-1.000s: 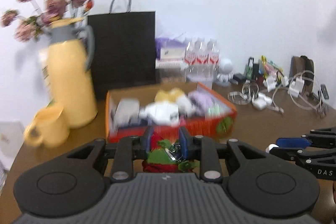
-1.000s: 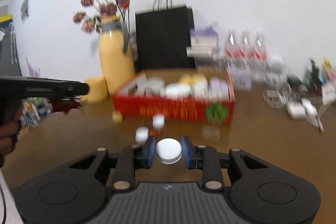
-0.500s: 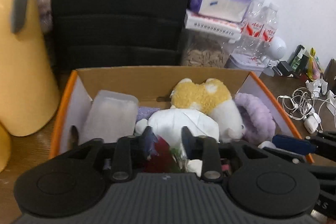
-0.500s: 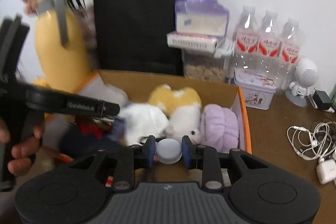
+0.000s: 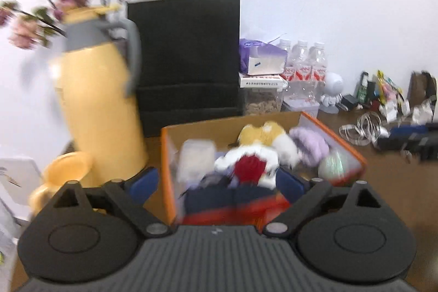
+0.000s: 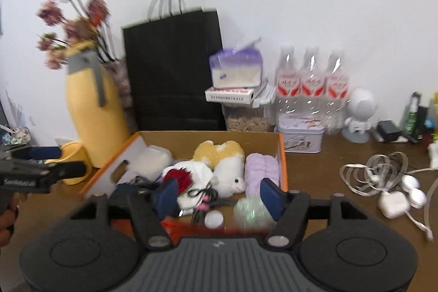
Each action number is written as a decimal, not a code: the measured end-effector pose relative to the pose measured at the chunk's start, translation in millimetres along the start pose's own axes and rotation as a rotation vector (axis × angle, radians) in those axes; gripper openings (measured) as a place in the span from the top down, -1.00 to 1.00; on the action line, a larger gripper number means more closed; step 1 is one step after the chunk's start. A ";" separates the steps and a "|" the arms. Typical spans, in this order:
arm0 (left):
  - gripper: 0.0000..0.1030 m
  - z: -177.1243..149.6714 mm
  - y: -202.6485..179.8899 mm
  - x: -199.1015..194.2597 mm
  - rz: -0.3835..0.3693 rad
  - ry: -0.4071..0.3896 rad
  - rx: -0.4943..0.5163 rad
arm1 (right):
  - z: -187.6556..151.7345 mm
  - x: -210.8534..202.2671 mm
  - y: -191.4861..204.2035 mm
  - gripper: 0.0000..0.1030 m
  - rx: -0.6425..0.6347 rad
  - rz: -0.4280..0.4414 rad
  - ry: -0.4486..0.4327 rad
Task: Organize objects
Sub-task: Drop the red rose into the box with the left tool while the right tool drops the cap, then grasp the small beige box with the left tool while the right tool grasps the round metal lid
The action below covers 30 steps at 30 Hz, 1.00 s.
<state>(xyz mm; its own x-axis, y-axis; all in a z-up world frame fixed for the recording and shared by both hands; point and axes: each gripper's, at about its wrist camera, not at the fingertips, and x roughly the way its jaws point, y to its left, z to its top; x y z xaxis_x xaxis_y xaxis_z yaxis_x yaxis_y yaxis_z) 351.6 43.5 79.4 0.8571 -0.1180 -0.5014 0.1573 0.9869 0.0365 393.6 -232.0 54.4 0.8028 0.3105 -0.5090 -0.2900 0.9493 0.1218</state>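
Hovering over the box [image 6: 282, 155], both grippers are letting go: the right gripper [image 6: 219, 193] has its jaws opening with nothing pressed between the pads, and the white cap [image 6: 214, 218] lies loose in the box's near corner beside a pale green ball [image 6: 250, 211]. The left gripper [image 5: 217, 182] is opening too, its jaws spread wide around the box's near end, and the red flower [image 5: 250, 167] sits free on the white plush [image 6: 201, 171] inside. The box also holds a yellow-and-white plush [image 6: 221, 155], a purple roll [image 6: 261, 168], a clear case [image 6: 153, 159] and some black cords [image 6: 202, 196].

The step in hand looks like the drop into the box, all but done for both items. The next move would call for lifting both grippers clear of the box walls and going for whatever loose item remains; none shows on the table's [image 6: 328, 168] near part in these views.

Behind the box stand a yellow jug [image 6: 95, 116] with flowers [image 6: 71, 23], a yellow cup [image 5: 65, 168], a black bag [image 6: 172, 67], a tissue pack [image 6: 235, 70], water bottles [image 6: 310, 84] and a tin [image 6: 299, 138]. White cables and chargers [image 6: 383, 179] sprawl to the right. The jug and cup stand close by the left gripper, so a careless pull-back could knock them.
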 end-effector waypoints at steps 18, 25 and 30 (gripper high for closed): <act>-0.88 -90.0 -19.7 -198.1 -0.009 -0.016 -0.021 | -138.5 -177.3 81.0 -0.44 -0.035 0.028 0.002; -0.94 -108.2 -33.9 -228.8 -0.089 -0.043 -0.015 | -145.8 -218.8 93.8 -0.68 -0.133 -0.009 -0.022; -0.95 -118.2 -25.6 -192.5 -0.065 -0.001 -0.069 | -146.4 -198.6 88.2 -0.74 -0.085 0.003 -0.009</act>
<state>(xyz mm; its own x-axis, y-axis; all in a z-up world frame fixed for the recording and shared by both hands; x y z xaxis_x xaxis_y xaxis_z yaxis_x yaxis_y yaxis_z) 124.6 54.0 72.9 0.8468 -0.1820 -0.4998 0.1781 0.9824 -0.0561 132.3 -217.2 41.5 0.8064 0.3145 -0.5008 -0.3356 0.9407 0.0504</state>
